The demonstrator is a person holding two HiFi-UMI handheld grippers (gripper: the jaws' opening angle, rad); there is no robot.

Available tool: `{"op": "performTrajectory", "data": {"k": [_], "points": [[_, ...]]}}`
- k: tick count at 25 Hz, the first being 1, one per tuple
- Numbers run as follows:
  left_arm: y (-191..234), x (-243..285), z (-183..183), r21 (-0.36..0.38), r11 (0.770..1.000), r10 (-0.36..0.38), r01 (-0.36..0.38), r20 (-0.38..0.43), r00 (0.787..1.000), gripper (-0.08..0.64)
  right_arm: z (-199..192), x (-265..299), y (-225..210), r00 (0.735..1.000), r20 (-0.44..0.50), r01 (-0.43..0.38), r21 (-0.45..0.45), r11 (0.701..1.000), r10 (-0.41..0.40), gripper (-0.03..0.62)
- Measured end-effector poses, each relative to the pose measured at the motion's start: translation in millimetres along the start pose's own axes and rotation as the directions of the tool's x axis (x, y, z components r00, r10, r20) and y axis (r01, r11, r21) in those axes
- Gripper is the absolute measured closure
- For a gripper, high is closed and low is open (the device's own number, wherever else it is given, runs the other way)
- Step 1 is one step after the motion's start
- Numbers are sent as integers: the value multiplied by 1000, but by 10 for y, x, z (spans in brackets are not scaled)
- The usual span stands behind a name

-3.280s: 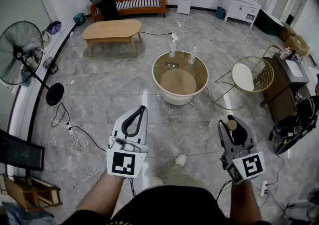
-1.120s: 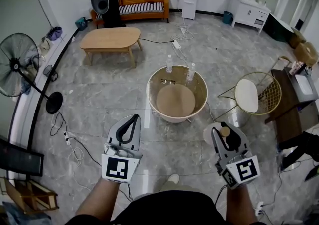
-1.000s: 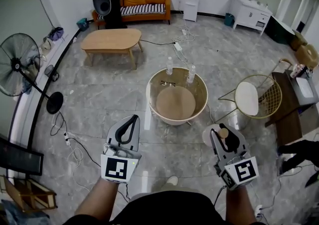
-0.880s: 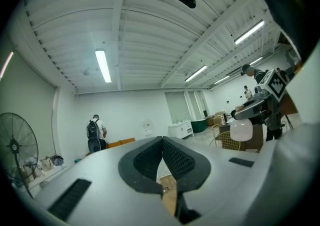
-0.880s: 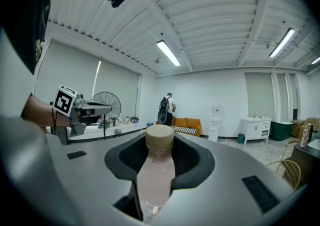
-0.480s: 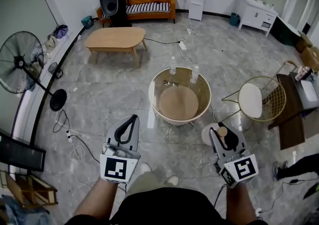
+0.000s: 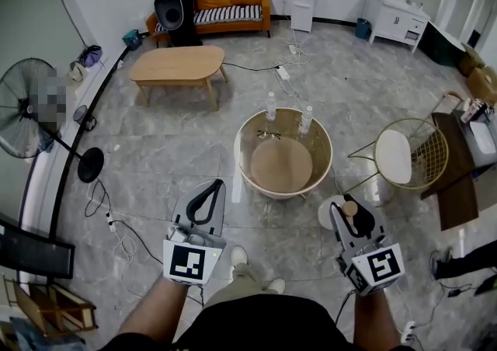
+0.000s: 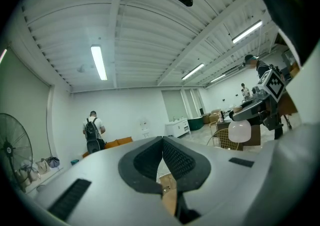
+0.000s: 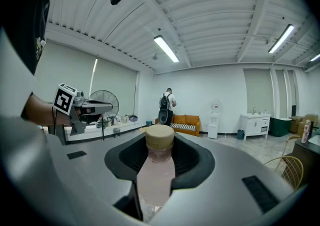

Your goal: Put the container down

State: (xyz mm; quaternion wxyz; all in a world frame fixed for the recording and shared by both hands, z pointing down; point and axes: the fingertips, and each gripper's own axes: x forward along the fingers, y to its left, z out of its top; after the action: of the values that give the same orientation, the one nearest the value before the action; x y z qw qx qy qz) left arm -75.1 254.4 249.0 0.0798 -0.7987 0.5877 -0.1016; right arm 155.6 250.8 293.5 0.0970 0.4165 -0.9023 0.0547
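The jaws of your right gripper (image 9: pixel 160 145) cover the lower sides of the bottle (image 9: pixel 156 177), whose base runs off the right gripper view's bottom edge.

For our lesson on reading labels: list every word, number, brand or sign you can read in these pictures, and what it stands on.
No readable words or numbers anywhere.
Square marker on the left gripper: black-and-white pattern, no letters.
Square marker on the right gripper: likewise.
Bottles on the round table: labels too small to read.
Container in the right gripper: no print visible.
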Motion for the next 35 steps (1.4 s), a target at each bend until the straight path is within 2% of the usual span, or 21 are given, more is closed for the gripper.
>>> {"op": "performTrajectory", "data": {"k": [10, 16, 21, 26, 32, 35], "points": [[268, 158, -107, -19, 1000, -20, 20, 0, 1000, 545, 116, 265, 22, 998, 37, 42, 3, 999, -42, 450], [327, 316, -154, -7, 999, -48, 48, 5, 999, 545, 100, 359, -8, 999, 16, 39, 30, 999, -40, 450], [352, 435, -193, -36, 997, -67, 67, 8, 998, 545, 94, 401, -36, 998, 12, 66, 28, 997, -67, 451], [377, 585, -215, -39, 995, -89, 90, 12, 996, 545, 64, 481, -117, 996, 1, 91, 64, 994, -91, 451], [510, 699, -216, -39, 994, -102, 102, 11, 995, 545, 178, 635, -123, 995, 18, 96, 94, 991, -98, 451], [586, 775, -198, -35, 994, -107, 107, 24, 994, 545, 198, 707, -142, 994, 22, 103, 81, 991, -105, 451]]}}
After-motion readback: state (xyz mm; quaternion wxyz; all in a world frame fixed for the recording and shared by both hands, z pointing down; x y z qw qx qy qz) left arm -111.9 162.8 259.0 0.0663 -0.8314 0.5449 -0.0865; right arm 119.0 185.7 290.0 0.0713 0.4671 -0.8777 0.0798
